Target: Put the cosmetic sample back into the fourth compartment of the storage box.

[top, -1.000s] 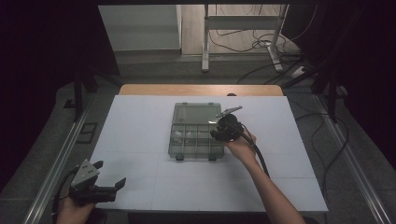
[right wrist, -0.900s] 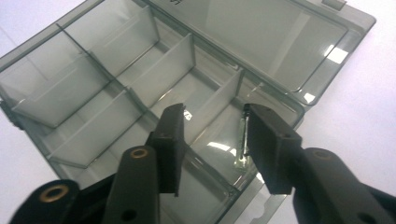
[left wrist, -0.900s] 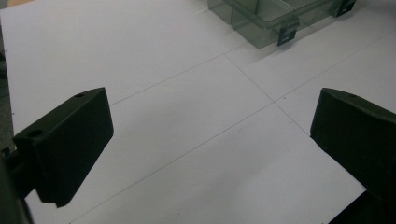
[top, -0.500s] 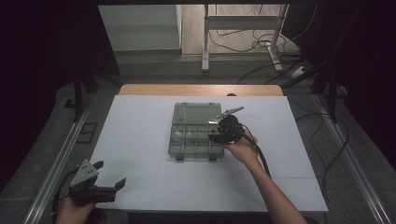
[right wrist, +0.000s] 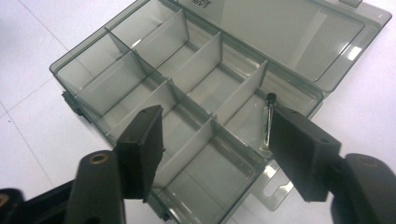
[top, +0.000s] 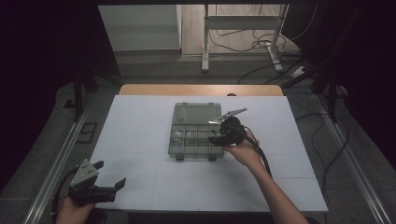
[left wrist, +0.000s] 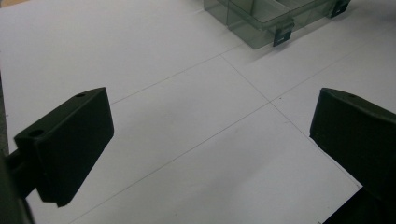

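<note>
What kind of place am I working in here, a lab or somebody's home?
Most likely a lab or recording workspace: a white table in a dark-curtained bay, loose cables across the floor behind it, and a clear compartment box laid out alone.

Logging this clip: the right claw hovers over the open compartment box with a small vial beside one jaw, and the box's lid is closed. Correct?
Not quite. The compartment box has its lid open, folded back flat behind the compartments, as the right gripper view shows. The rest holds: the right claw is over the box, the small vial beside one jaw.
</note>
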`<state>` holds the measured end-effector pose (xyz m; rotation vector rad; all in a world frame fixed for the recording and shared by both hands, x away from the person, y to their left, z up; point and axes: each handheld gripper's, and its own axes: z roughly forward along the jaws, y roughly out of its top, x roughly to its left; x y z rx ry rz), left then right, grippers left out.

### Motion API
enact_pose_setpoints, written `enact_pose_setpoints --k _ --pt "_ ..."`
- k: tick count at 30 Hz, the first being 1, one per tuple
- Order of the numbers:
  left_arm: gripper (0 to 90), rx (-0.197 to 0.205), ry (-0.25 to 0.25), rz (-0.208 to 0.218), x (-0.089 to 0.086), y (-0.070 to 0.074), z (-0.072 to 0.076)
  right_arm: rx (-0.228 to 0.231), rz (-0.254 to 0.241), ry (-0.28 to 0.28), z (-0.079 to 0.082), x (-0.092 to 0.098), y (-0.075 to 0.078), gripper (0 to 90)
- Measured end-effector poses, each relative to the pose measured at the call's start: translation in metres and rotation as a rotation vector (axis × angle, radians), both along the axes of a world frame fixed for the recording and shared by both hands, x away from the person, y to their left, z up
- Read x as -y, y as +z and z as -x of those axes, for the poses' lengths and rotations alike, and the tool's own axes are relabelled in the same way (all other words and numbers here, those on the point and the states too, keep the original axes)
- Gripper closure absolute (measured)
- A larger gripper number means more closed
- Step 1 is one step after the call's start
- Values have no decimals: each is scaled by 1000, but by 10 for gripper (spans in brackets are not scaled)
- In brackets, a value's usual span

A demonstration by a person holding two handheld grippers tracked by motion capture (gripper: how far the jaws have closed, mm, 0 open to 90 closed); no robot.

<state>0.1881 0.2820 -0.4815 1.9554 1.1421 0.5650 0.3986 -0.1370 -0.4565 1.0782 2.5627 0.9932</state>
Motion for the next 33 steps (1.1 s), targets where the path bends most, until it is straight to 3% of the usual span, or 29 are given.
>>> enact_pose_setpoints --k 13,33 --pt "2 -1 -2 0 0 0 0 -21 7 53 15 1 0 220" --pt "3 -1 -6 -2 0 0 0 -2 29 63 33 5 2 49"
